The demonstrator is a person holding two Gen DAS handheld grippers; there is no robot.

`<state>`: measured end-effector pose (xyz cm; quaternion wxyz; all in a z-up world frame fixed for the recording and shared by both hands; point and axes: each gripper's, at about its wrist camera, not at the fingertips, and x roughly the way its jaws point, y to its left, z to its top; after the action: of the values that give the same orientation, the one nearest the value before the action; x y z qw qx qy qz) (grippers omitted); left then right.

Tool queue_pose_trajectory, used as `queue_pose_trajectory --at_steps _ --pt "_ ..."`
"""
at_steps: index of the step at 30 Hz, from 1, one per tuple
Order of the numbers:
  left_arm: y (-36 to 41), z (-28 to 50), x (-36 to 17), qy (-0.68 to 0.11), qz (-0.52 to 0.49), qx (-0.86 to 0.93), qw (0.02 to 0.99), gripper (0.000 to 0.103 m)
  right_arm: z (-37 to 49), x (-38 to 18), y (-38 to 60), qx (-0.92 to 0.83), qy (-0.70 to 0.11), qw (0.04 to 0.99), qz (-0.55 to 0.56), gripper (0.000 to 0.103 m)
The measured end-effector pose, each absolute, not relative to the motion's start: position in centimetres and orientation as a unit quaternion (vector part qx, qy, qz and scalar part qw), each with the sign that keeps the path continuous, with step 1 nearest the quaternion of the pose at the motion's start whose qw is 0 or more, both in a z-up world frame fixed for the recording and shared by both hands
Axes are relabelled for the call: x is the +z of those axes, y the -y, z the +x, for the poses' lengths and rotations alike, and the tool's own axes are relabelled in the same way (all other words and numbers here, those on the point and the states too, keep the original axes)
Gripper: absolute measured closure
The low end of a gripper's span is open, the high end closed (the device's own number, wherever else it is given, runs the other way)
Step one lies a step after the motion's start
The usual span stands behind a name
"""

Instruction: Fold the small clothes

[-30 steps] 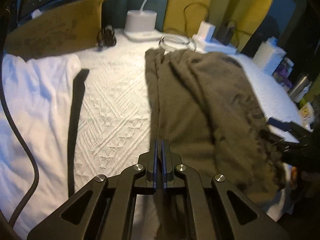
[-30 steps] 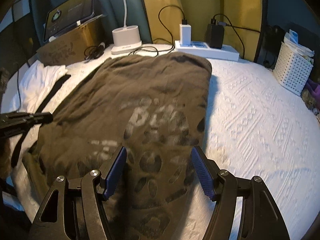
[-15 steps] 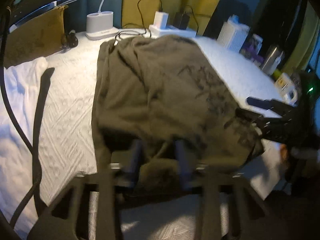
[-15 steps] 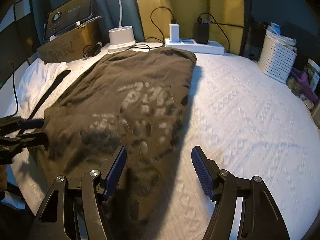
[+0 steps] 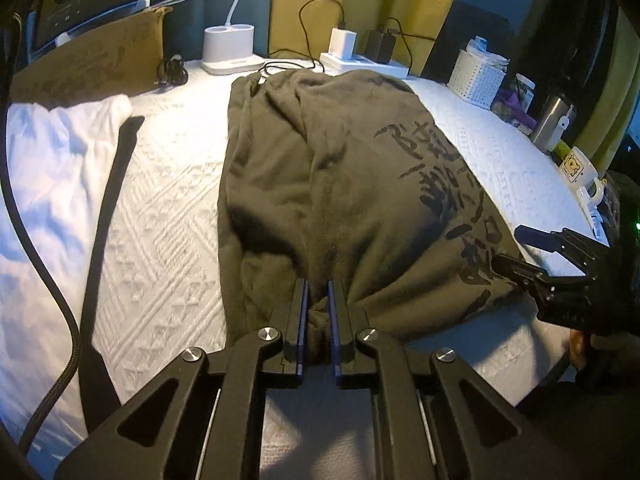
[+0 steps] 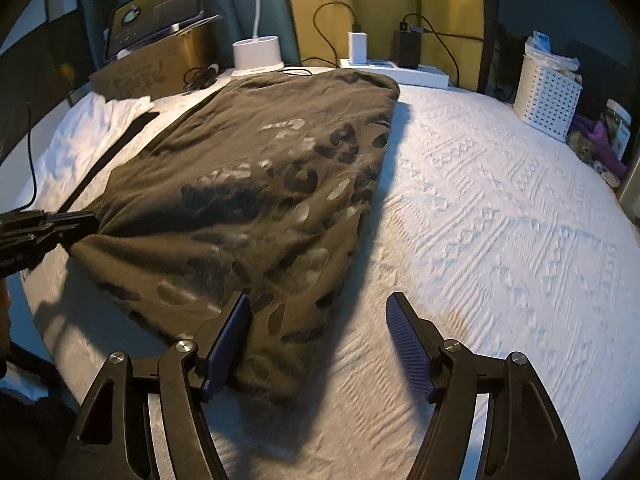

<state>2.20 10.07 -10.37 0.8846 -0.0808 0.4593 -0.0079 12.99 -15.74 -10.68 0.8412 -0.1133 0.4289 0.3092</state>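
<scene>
An olive-brown printed T-shirt (image 5: 340,184) lies lengthwise on the white textured bedspread (image 5: 168,208), also in the right wrist view (image 6: 256,184). My left gripper (image 5: 318,292) is shut on a bunched fold at the shirt's near hem; it shows at the left edge of the right wrist view (image 6: 76,220). My right gripper (image 6: 318,316) is open just above the shirt's near right corner, its left pad (image 6: 228,336) over the cloth. It appears at the right in the left wrist view (image 5: 520,248).
A white garment (image 5: 52,168) with a black strap (image 5: 108,216) lies left. At the head end stand a cardboard box (image 6: 156,68), a white lamp base (image 6: 258,54), chargers on a power strip (image 6: 396,68) and a white basket (image 6: 546,100). A mug (image 5: 576,168) sits far right.
My left gripper opened, moved over the shirt's near hem and shut on a fold of it. My right gripper drew back toward the shirt's near right corner, staying open.
</scene>
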Motion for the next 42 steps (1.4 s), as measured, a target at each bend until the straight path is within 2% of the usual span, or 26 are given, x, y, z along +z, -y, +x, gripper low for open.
queue_pose_trajectory --at_steps 7,12,13,15,17,30,42 --pt "-10.5 2.0 -9.6 -0.472 -0.092 -0.015 0.877 0.089 12.3 -10.5 16.3 0.308 -0.433 0.839 -0.116 0.029" --pt "-11.6 2.4 -7.1 -0.447 -0.088 0.004 0.890 0.086 13.3 -9.5 16.6 0.309 -0.433 0.839 -0.115 0.029" --pt "-11.9 2.7 -6.9 -0.444 -0.089 0.005 0.892 0.083 13.6 -9.3 16.6 0.311 -0.432 0.839 -0.112 0.029" --pt "-12.4 3.4 -6.4 -0.435 -0.092 0.009 0.895 0.060 14.6 -8.8 16.7 0.313 -0.430 0.840 -0.102 0.029" --pt "-12.7 4.6 -6.1 -0.429 -0.099 0.012 0.898 0.054 15.6 -8.5 16.6 0.310 -0.429 0.843 -0.098 0.029" --pt "-12.9 14.1 -6.6 -0.429 -0.081 0.002 0.900 0.054 22.1 -7.9 15.3 0.304 -0.428 0.847 -0.088 0.029" --pt "-14.6 19.9 -8.4 -0.431 -0.070 0.002 0.899 0.055 27.0 -8.4 13.7 0.309 -0.425 0.847 -0.079 0.029"
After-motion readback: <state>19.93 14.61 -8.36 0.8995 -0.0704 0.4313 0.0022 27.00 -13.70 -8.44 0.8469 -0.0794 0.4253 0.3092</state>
